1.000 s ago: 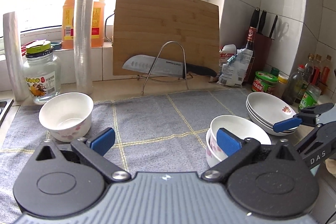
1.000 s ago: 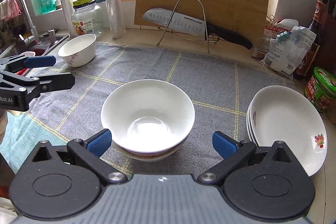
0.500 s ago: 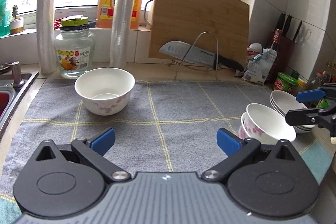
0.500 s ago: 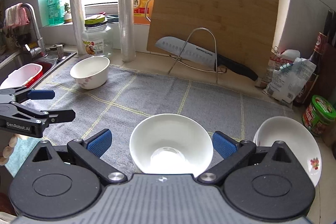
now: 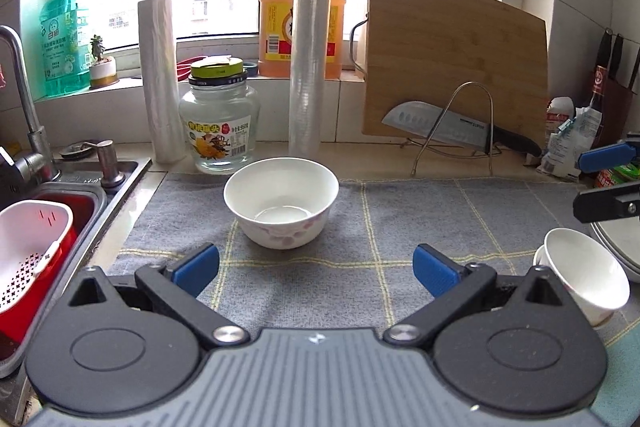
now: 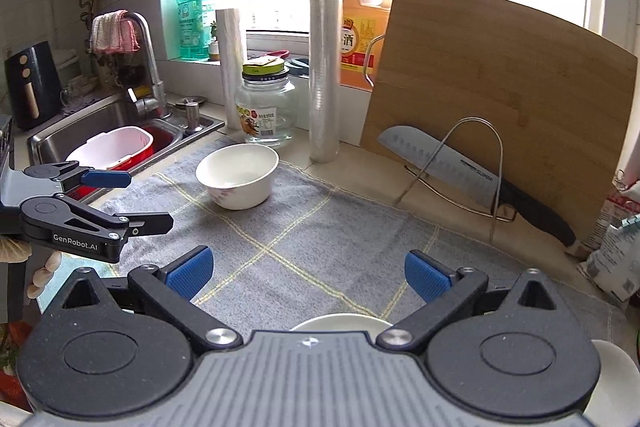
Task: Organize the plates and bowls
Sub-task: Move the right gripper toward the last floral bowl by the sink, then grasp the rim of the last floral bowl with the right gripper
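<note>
A lone white bowl with a pink flower print (image 5: pixel 280 203) (image 6: pixel 238 175) stands upright on the grey cloth mat (image 5: pixel 400 219), far left, in front of a glass jar. My left gripper (image 5: pixel 316 267) (image 6: pixel 150 199) is open and empty, facing this bowl from a short way back. At the mat's right end sit two nested white bowls (image 5: pixel 584 275) (image 6: pixel 340 321), with stacked plates (image 5: pixel 624 247) (image 6: pixel 612 367) beside them. My right gripper (image 6: pixel 306 271) (image 5: pixel 596 181) hangs open and empty above the nested bowls, whose rim shows just under its body.
A sink (image 6: pixel 100 123) with a red and white basket (image 5: pixel 32 247) and a tap lies left of the mat. Behind stand a jar (image 5: pixel 218 131), two film rolls, an oil jug, a cutting board (image 5: pixel 452 67) and a knife on a wire rack (image 5: pixel 440 125). Packets and bottles crowd the right.
The left gripper has swung left, so the lone bowl is now centred ahead of it. The right gripper has drawn back and up from the nested bowls. Both stayed open.
</note>
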Tool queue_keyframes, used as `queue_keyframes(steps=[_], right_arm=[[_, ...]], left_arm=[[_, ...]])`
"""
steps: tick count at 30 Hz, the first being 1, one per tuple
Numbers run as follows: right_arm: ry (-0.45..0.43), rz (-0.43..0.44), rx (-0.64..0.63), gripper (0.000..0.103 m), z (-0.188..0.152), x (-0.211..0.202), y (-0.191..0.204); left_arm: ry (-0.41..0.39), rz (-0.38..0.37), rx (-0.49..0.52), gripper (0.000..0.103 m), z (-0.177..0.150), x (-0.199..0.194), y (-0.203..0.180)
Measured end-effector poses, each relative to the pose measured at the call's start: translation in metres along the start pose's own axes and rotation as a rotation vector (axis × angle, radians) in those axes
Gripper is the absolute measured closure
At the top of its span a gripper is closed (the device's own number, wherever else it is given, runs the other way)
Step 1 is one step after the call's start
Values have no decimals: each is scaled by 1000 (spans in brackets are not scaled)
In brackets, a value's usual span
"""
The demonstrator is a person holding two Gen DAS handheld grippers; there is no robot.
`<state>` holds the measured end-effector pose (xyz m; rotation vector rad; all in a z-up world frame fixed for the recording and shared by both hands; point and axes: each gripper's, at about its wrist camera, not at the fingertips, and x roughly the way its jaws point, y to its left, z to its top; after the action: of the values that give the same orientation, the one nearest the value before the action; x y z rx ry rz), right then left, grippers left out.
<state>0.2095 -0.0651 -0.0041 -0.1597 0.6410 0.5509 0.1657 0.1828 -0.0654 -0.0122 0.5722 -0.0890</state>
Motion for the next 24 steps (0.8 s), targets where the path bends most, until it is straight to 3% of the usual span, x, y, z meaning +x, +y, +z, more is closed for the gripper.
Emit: queue_keyframes(steps=[7, 17, 24], right_arm=[[6, -55, -21, 0, 30, 19, 6], [86, -27, 2, 0, 68, 82, 23], [164, 9, 18, 0, 85, 130, 31]], left_arm=[[0, -23, 49, 1, 3, 29, 14], [48, -69, 25, 1, 2, 80, 40], [32, -69, 22, 1, -2, 102, 48]])
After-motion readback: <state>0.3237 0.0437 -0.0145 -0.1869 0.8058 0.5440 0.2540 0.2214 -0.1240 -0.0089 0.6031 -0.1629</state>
